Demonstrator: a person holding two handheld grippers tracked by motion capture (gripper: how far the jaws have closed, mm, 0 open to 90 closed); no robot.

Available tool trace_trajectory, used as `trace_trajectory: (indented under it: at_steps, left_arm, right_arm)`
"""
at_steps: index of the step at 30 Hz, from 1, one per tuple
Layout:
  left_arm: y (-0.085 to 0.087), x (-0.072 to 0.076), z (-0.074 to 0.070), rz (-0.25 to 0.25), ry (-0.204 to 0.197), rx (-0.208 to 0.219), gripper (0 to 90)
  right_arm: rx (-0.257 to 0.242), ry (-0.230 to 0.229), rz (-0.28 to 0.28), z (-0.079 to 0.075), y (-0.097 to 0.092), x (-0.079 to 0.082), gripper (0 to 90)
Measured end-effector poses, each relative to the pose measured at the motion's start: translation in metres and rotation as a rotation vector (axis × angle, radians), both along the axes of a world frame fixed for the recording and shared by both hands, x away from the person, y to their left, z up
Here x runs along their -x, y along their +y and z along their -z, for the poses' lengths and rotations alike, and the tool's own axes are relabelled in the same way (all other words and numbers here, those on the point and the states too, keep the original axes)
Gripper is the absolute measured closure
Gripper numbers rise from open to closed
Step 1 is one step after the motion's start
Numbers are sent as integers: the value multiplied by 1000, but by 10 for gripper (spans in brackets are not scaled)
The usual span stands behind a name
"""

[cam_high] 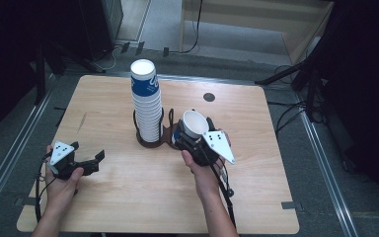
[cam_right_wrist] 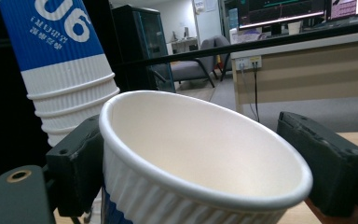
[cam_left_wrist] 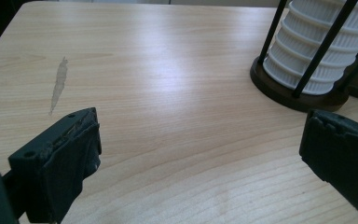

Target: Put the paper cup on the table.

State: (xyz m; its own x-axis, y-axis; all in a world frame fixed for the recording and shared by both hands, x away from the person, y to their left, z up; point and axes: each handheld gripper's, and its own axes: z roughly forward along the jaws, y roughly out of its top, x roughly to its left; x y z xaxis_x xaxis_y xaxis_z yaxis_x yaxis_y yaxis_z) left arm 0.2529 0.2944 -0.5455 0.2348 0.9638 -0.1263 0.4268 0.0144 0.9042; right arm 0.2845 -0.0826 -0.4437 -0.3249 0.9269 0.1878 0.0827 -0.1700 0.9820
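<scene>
One paper cup (cam_high: 194,123) clamped in right hand-held gripper (cam_high: 196,134), mouth tilted up-forward; left hand-held gripper (cam_high: 90,159) wide, empty.

The top cup of the cup stack (cam_right_wrist: 63,60) carries large white characters on its blue band, reading roughly "06" in the right gripper view, though the upper edge cuts them off. Beneath them sit two small lines of white print in what look like East Asian characters, too small to make out. In the high view the same stack (cam_high: 145,98) shows a white mark on the blue band that cannot be read, and the monitor (cam_right_wrist: 284,9) in the room behind shows coloured lines with no legible words.
</scene>
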Motion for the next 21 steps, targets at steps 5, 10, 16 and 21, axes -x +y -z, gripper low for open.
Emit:
trace_trajectory:
  at_steps: [5,10,16,21]
  left_arm:
    - [0,-1,3,-6,1,6,0]
    - [0,-1,5,-2,-2,9,0]
    - [1,-1,5,-2,1,35,0]
    - [2,-1,5,0,6,44,0]
  right_arm:
    - [24,-9,9,0,-4,-3,133]
    - [39,-14,11,-1,-8,-6,133]
    - [55,-21,27,-2,-15,-10,132]
    - [78,-23,41,-3,-20,-14,133]
